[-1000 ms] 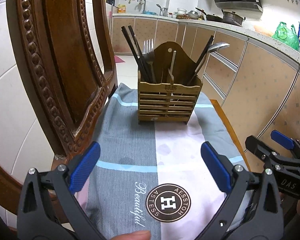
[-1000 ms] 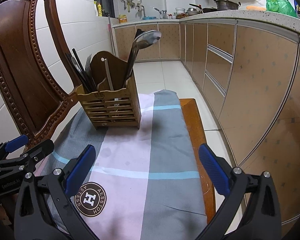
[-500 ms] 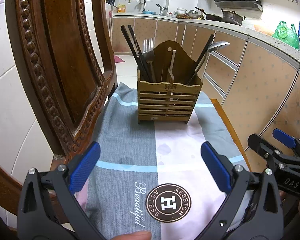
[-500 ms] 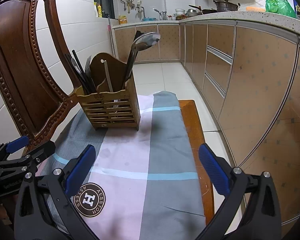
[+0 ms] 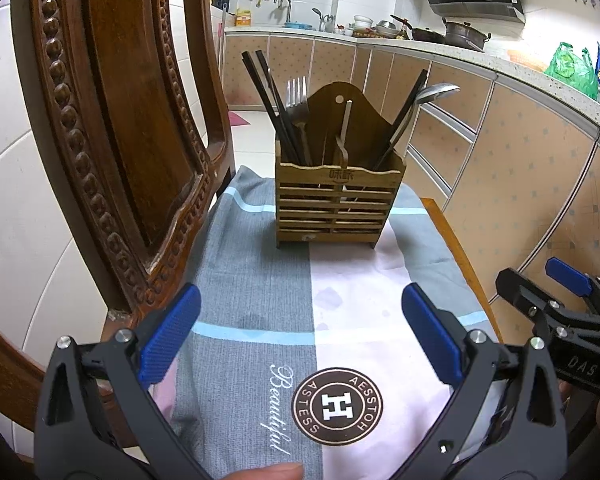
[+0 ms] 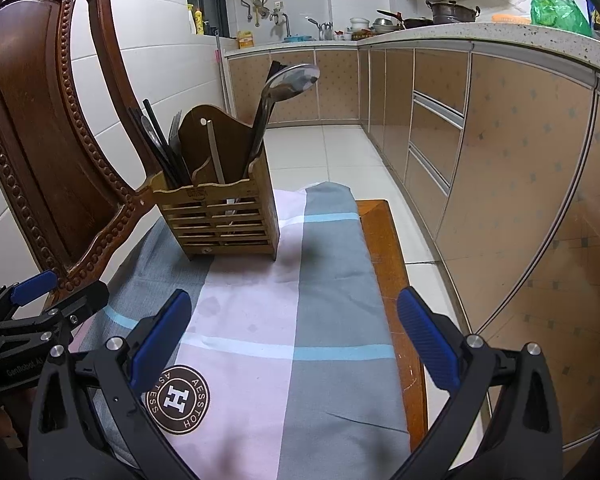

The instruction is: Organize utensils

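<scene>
Slatted wooden utensil holder [image 5: 338,204] upright at the far end of a grey, pink and blue striped cloth [image 5: 260,288], loaded with black chopsticks [image 5: 268,104], a steel fork [image 5: 298,100] and a steel ladle [image 6: 288,84]. Left gripper [image 5: 300,336] and right gripper [image 6: 296,336] both spread wide and empty, low over the near end of the cloth, well apart from the holder; carved dark wooden chair back [image 5: 112,128] just beside the holder's left

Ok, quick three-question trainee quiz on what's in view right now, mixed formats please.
1. True or false: the left tool is shut on a fork.
2. The big spoon leans in the wooden holder toward which side? A) chair back B) cabinets
3. Fill in: the holder stands on a striped ____.

Key: 1 false, both the left and the right tool are open and empty. 2 B. 3 cloth.
</scene>
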Action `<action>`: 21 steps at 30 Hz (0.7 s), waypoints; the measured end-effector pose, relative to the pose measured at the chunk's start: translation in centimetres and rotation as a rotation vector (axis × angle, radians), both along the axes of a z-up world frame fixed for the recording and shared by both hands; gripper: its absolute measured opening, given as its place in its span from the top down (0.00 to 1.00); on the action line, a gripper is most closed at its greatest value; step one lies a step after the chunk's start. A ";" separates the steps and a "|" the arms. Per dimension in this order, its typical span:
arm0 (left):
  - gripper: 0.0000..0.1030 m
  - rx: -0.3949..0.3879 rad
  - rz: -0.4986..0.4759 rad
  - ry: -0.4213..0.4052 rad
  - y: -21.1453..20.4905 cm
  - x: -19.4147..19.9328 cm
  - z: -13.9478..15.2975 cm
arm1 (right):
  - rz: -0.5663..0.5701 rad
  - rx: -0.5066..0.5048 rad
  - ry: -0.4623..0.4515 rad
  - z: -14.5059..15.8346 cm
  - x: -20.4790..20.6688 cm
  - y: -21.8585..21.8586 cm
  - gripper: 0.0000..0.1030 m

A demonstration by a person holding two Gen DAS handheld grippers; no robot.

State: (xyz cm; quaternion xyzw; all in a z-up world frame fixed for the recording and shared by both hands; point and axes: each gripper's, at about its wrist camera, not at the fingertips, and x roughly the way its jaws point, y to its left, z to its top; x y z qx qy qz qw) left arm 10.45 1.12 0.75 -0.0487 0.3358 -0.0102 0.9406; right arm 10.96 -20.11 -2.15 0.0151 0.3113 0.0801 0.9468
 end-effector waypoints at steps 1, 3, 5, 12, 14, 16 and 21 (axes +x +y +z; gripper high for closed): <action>0.04 -0.001 0.000 0.000 0.0 0.0 0.0 | 0.000 0.000 0.000 0.0 0.0 0.0 0.03; 0.04 -0.002 0.000 0.000 0.0 0.0 0.0 | 0.001 0.000 0.001 0.0 0.0 0.0 0.03; 0.04 -0.002 0.000 0.001 0.0 0.0 0.0 | 0.000 0.000 0.000 0.0 0.0 0.0 0.03; 0.04 -0.004 -0.001 0.002 0.0 0.0 -0.1 | 0.000 -0.001 0.003 0.0 0.0 0.0 0.03; 0.04 -0.003 -0.001 0.001 0.0 0.1 -0.1 | 0.000 -0.001 0.005 -0.1 0.1 0.0 0.03; 0.04 -0.003 -0.004 0.002 0.0 0.1 -0.1 | 0.001 -0.002 0.005 -0.1 0.0 -0.1 0.03; 0.04 0.000 -0.003 0.001 0.0 0.1 -0.1 | 0.000 -0.002 0.006 -0.2 0.1 -0.1 0.03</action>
